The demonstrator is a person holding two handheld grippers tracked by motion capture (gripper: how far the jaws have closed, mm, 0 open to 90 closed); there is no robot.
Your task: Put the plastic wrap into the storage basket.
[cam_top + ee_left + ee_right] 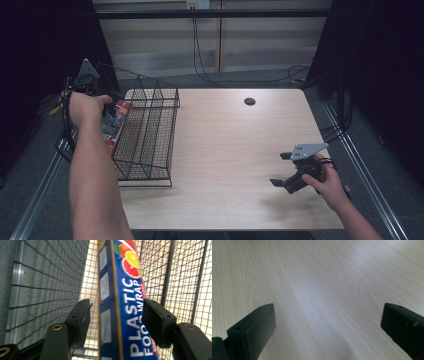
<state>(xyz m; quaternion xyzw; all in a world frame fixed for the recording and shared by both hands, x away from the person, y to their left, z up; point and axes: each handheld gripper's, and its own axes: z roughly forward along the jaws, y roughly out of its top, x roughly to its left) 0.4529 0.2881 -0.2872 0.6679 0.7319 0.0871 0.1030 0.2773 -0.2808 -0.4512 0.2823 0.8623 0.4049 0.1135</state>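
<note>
At the table's left edge: the left gripper [113, 315] hangs over the black wire rack [150, 135], the plastic wrap box [120, 315] between its jaws.
Jaw state, left: parted; one jaw stands clear of the box, the other sits at its printed face, whether pressing I cannot tell.
Box axis: long side runs straight away from the jaws, along the rack's outer slot.
Jaw state, right: the right gripper [285, 169] gapes wide over bare table [324, 285].
Nearer hand: the left, by far.

Blue box [125, 302] showing "PLASTIC FOOD WRAP" in white capitals running along its face, small red-backed lettering beside it staying too blurred for reading
</note>
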